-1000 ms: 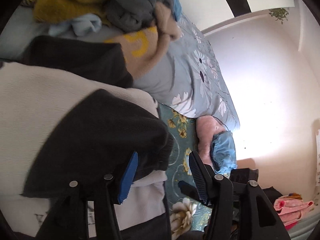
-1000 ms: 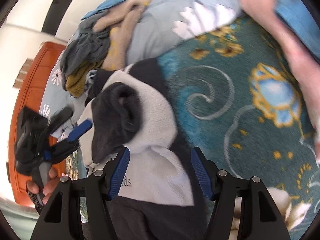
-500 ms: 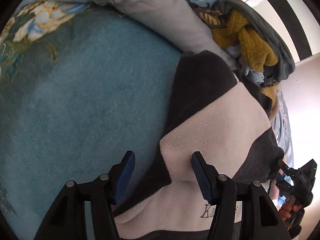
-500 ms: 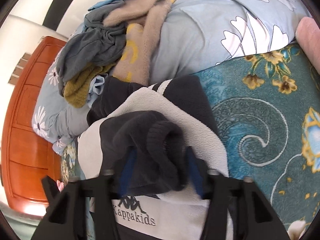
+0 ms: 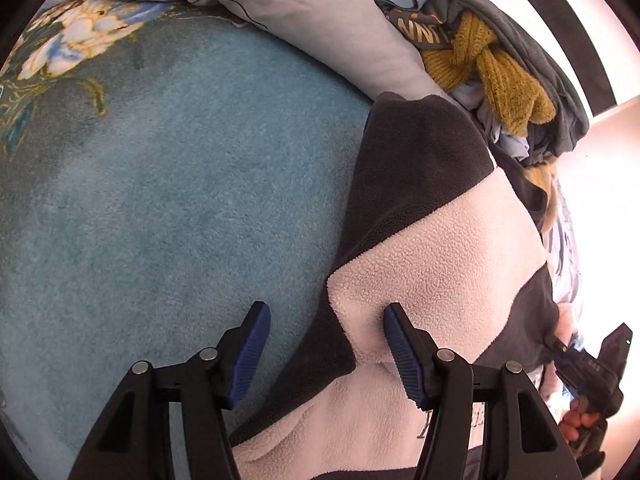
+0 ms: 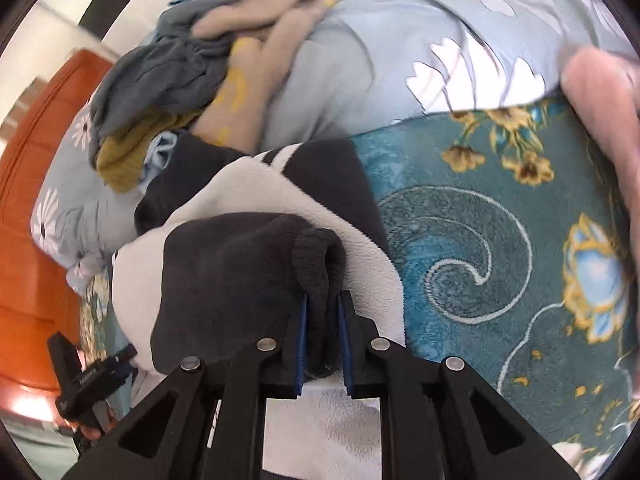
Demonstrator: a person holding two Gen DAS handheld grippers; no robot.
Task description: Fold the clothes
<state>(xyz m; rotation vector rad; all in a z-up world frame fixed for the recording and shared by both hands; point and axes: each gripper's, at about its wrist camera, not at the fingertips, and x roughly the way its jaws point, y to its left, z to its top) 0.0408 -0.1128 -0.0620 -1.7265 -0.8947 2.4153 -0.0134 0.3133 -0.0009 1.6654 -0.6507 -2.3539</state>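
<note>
A dark grey and cream fleece sweatshirt (image 5: 436, 264) lies on a teal flowered blanket (image 5: 168, 200); it also shows in the right wrist view (image 6: 256, 200). My left gripper (image 5: 326, 320) is open over the fleece's folded left edge, one pad over the blanket, the other on the cream band. My right gripper (image 6: 322, 304) is shut on the dark ribbed sleeve cuff (image 6: 316, 256), which lies folded over the body. The right gripper also shows at the far right of the left wrist view (image 5: 584, 368).
A heap of unfolded clothes (image 6: 192, 80) with a mustard knit (image 5: 496, 68) sits on a light blue flowered duvet (image 6: 400, 40) beyond the fleece. An orange wooden headboard (image 6: 28, 208) stands at left. A pink garment (image 6: 600, 100) lies at right.
My right gripper has closed on the sleeve cuff. My left gripper swung from the sleeve side to the fleece's left edge and stays open.
</note>
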